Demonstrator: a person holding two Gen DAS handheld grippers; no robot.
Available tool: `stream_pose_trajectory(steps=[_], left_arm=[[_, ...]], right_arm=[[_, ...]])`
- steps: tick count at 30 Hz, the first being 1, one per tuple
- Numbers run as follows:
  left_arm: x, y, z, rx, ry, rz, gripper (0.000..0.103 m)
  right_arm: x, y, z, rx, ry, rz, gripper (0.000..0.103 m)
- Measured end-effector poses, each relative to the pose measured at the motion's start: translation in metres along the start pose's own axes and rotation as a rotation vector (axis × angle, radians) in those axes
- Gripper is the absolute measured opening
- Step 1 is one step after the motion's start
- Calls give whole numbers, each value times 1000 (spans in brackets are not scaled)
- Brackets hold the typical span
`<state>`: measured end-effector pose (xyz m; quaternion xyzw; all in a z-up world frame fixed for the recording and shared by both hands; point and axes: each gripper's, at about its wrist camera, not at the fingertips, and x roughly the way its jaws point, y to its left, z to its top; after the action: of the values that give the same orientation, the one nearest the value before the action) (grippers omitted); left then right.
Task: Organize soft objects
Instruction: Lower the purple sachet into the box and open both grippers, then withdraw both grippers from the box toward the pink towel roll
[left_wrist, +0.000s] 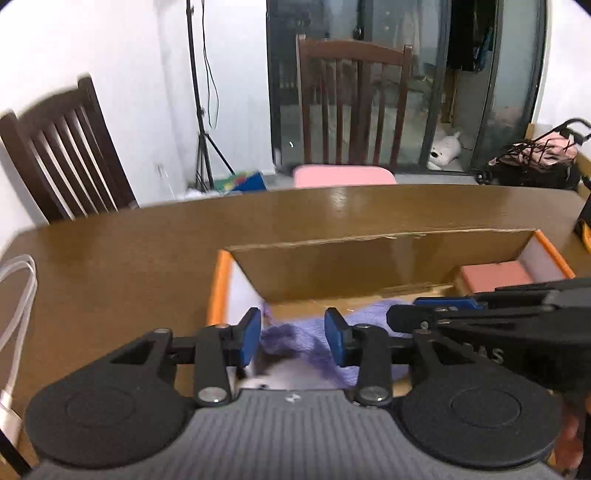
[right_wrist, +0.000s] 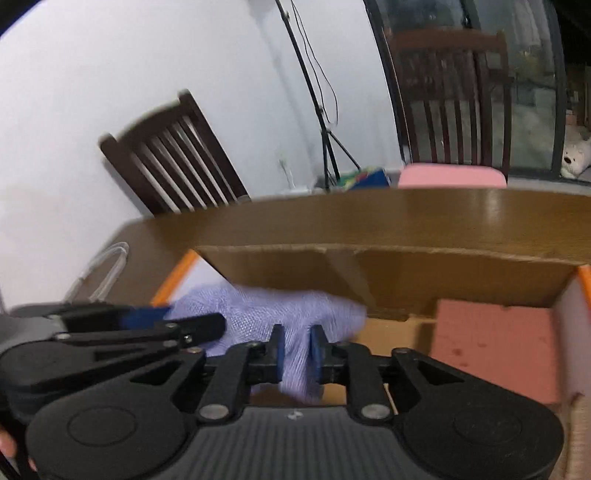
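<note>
A lavender knitted cloth (right_wrist: 266, 314) lies in the left part of an open cardboard box (right_wrist: 388, 273) with orange-edged flaps. My right gripper (right_wrist: 297, 350) is shut on a fold of the cloth. My left gripper (left_wrist: 293, 339) is open over the cloth (left_wrist: 314, 332), its blue pads on either side of it, with something white and grey (left_wrist: 273, 376) beneath. The right gripper (left_wrist: 443, 314) reaches in from the right in the left wrist view. The left gripper (right_wrist: 147, 317) shows at the left in the right wrist view. A pink pad (right_wrist: 491, 343) lies in the box's right part.
The box sits on a brown wooden table (left_wrist: 147, 236). Dark wooden chairs (left_wrist: 66, 147) stand at the left and behind, one with a pink cushion (left_wrist: 343, 175). A white cable (left_wrist: 18, 295) lies at the table's left. A tripod (left_wrist: 201, 110) stands by the wall.
</note>
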<state>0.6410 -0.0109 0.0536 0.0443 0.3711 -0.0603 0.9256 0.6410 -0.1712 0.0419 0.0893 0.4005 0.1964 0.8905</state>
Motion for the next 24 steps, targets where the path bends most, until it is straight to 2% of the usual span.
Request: stream_pose_trajectory(steps=[2,3,6,9,10,11,12,14,18,20,24], left_arm=[[-7,9,-3,-13,-17,-23,44],[-11,13,-4,-22,-24,-21,44],[-33,19,-9,-36,-50,-2,44],[-71,26,-15,-46,-87,-21,44],[-84,26,-21,-41,-107,-31,47],[-104,28,-29,-32,-135,-39,53],[-130,29,-41,-13,-176,-45,57],[-176,31,-69,29,-262,-83,75],[-247,32,-131,49,-373,-115,83],[-271,33,-161,31,-409,-98,88],[-293,28,-220,-18,-402,-53,91]], right_arm=[[5,3,-2,-6,13,-7,47],[4,3,-3,-3,18,-6,51],[-12,1,-9,-10,10,-10,54],[-56,0,-17,-25,-39,-20,54],[-70,-2,-20,-29,-58,-22,55],[-88,-3,-26,-39,-76,-20,56],[-107,-2,-31,-54,-95,-19,57],[-152,0,-52,-85,-140,-19,66],[-221,11,-105,-142,-192,-32,69],[-245,19,-134,-168,-221,-34,71],[-281,42,-198,-234,-268,-36,79]])
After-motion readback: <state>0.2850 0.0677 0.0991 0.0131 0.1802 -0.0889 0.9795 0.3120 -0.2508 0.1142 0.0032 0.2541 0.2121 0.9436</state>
